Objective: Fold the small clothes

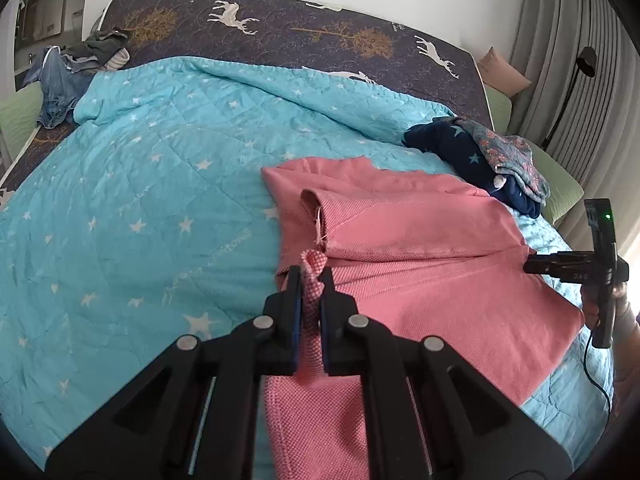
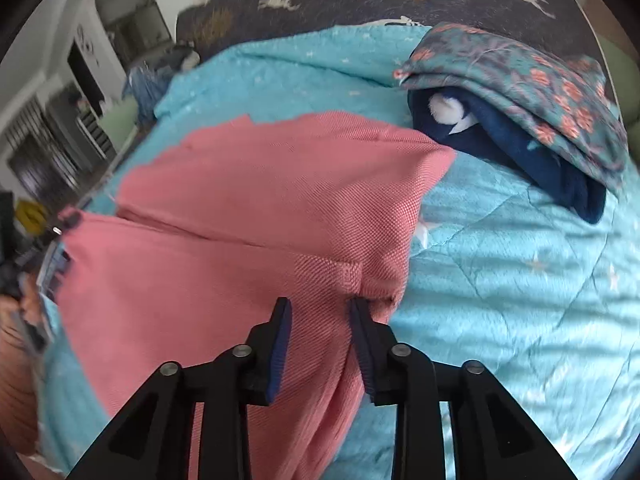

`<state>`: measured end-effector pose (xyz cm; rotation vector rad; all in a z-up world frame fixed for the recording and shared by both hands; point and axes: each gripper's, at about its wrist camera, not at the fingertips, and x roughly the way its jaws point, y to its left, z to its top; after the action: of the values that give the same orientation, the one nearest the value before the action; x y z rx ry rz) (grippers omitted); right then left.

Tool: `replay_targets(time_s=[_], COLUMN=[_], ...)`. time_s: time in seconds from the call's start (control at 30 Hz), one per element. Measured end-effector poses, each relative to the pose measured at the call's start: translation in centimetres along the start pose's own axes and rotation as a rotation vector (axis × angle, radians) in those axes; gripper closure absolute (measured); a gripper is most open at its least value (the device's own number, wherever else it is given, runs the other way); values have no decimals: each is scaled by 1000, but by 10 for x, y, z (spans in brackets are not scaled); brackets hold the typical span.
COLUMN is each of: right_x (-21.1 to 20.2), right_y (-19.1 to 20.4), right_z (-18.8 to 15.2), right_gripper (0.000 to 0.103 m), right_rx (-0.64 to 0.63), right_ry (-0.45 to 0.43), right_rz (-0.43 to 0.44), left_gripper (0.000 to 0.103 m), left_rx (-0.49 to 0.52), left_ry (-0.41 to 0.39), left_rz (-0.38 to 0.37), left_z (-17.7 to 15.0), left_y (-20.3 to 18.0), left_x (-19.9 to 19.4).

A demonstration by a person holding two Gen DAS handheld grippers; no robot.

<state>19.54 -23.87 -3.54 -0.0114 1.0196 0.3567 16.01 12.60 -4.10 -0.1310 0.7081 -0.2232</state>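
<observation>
A pink knit garment [image 1: 408,248] lies partly folded on the turquoise star quilt [image 1: 160,184]. My left gripper [image 1: 311,280] is shut on a pinched fold of the pink garment at its near left edge. In the right wrist view the same pink garment [image 2: 256,208] spreads ahead, and my right gripper [image 2: 318,306] is open, its fingers straddling the cloth at the garment's near right edge. The right gripper also shows in the left wrist view [image 1: 532,266], at the garment's right edge.
A folded stack of a navy star garment [image 2: 516,148] under a floral one [image 2: 532,76] lies at the right of the quilt. A heap of jeans and dark clothes [image 1: 72,72] sits at the far left. A dark deer-print sheet [image 1: 280,28] covers the bed's far side.
</observation>
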Motion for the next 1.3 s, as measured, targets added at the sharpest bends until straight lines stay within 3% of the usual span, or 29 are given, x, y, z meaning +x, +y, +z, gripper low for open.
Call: replay_targets(time_s=[0.3,0.37,0.4,0.53,0.67,0.8,0.9,1.07,1.3], right_x=[7,12,10,-25,-53,-70,-71,-41,-48], right_y=[-4,-8,-9,-7,-8,2,9,4,0], right_z=[7,6,6,3,11,22,19,-2,-13], right_gripper=[62,89,96,97,97,97,95,94,94], right_rx=[32,68,79,111,139,117,87,86,119], right_ry=[1,19,16,-102,-184,-222,-182,-41,-53], right_rz=[34,73,78,141,187,161,118,79,107], left_gripper=[94,94,95,95,95,95,95,95,95], left_rx=[-6,-17,-25,-29,-37,-9,23,38,17], left_ry=[20,24,19,-21,-74,-136,-138,-78,-55], left_rz=[5,5,-2,-57,-67,-75,-77,-67,-53], left_z=[-3,-3,-2,1,17,35,36,24,14], left_y=[-1,0,1,0,-2,-9,-16,-22,-16], left_x=[8,10,8,-8,-25,-42,-44,-28,-27])
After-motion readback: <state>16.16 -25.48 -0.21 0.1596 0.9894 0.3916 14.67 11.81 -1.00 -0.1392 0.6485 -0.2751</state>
